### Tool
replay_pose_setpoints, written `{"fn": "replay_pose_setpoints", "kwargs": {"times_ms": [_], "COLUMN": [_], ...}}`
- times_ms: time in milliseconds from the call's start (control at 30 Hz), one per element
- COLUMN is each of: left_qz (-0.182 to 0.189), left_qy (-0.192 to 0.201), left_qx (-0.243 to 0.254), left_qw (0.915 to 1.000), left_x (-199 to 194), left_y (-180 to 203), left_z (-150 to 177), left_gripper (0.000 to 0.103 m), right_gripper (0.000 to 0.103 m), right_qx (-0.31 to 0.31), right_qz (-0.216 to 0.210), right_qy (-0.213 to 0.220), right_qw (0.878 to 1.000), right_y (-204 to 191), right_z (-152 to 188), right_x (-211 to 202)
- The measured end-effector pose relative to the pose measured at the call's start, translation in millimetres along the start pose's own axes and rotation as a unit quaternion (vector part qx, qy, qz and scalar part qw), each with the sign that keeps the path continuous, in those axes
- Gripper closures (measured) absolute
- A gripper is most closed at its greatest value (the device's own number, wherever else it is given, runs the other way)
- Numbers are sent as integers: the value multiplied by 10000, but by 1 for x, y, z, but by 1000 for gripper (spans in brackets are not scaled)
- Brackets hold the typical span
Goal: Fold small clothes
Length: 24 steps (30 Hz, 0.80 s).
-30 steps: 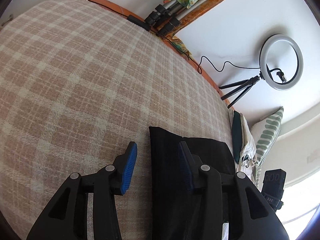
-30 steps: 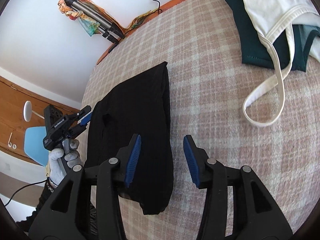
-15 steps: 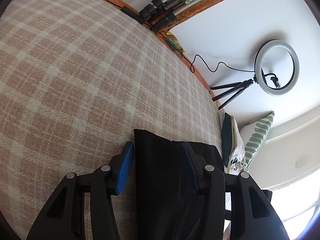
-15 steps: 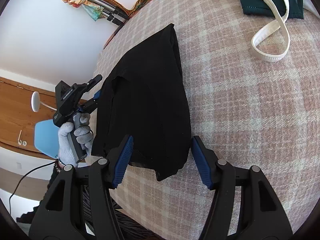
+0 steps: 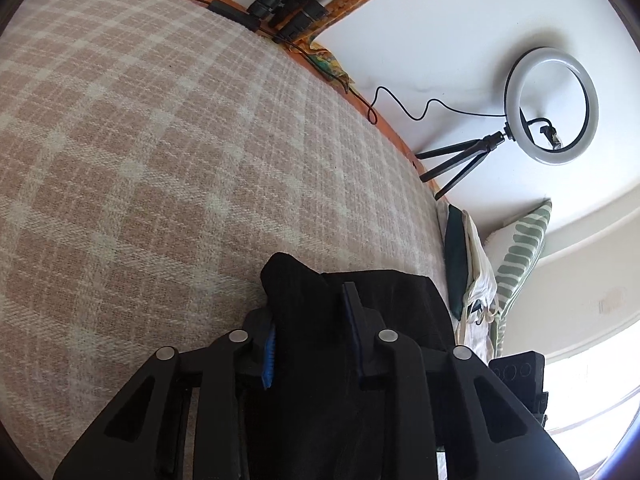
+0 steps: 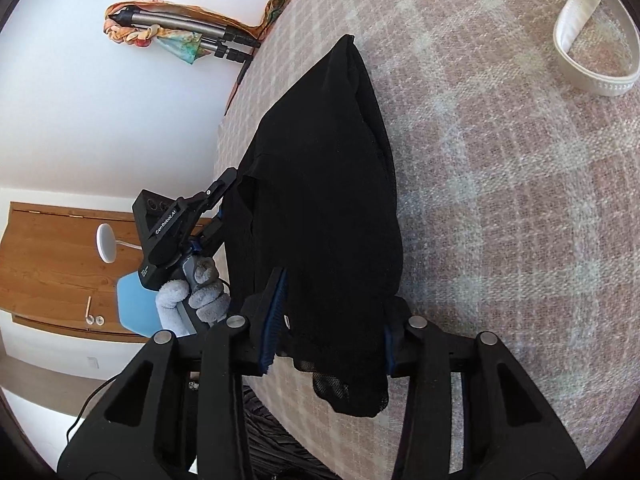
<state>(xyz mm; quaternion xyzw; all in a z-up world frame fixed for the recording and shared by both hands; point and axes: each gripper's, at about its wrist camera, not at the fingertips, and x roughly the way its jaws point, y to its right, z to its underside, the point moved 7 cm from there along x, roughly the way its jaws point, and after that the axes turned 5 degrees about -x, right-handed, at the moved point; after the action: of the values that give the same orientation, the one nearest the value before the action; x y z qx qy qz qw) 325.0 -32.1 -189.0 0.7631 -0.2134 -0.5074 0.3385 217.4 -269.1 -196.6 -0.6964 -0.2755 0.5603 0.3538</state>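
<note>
Counting, left to right, what both wrist views hold.
Chair: one, pale blue (image 6: 134, 300), far left in the right wrist view, before one wooden panel.
Gloved hand: one (image 6: 192, 296), grey glove, wrapped on the handle of the left gripper.
Left gripper: one (image 5: 310, 322); two fingers, blue pads. Jaws have just been closing; they now pinch a bunched corner of the black garment, cloth pressed between the pads.
Black garment: one (image 6: 320, 200), lying long on the bed, narrow end far, wide end near. Its left edge is in the left gripper, its near hem in the right gripper. In the left wrist view (image 5: 360, 320) it fills the near centre.
Right gripper: one (image 6: 332, 320); two fingers, blue pads. Jaws have just been closing; the gathered hem sits between them, touched by both pads, a mesh flap hanging below.
Bedcover: one (image 5: 160, 160), beige and cream check, under everything.
Tripods: one folded bundle (image 5: 288, 4) at the far edge, wrapped in patterned cloth; leg count unclear.
Ring light: one (image 5: 551, 106) on a small tripod, far right, cable trailing.
Other clothes: two in a pile, far right, one dark green (image 5: 456, 252), one white (image 5: 478, 264).
Cushion: one, green-striped (image 5: 520, 248).
</note>
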Motion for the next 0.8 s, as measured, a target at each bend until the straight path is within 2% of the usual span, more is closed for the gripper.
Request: {"fn": "replay_pose_setpoints", "kwargs": {"times_ms": [33,100,200,267,467,667,800], "left_qz": [-86,-271,-389,-362,-359,-225,-149], "left_qy": [8,126,326,428,626,795,849], "left_qx": [58,306,613,632,753,1024,1218], "left_qw": [9999,9991,9968,9964,9945,9913,9888], "left_x": [1,0,-7,-12,-22,-34,-39], "left_y": [0,5,14,17,26,52,69], "left_z": [2,4,3,1,0,2,5], "left_gripper": [93,95,96,96,97,97,97], "right_gripper": [77,85,89,91,93,94,94], "right_qx": [-6,-101,-394,-624,-1390,-1780,-1856], "right_qz": [58,294,697,995,1983,2318,2367], "right_qy": [-17,-35,-5,20,174,318,426], "right_qw": [10000,9995,9968,9931,9701,9558,9527], "right_y": [0,-2,-8,-13,-31,-51,-57], "right_z": [0,1,4,4,5,0,-4], "right_x": [3,6,4,4,-1,-6,-14]}}
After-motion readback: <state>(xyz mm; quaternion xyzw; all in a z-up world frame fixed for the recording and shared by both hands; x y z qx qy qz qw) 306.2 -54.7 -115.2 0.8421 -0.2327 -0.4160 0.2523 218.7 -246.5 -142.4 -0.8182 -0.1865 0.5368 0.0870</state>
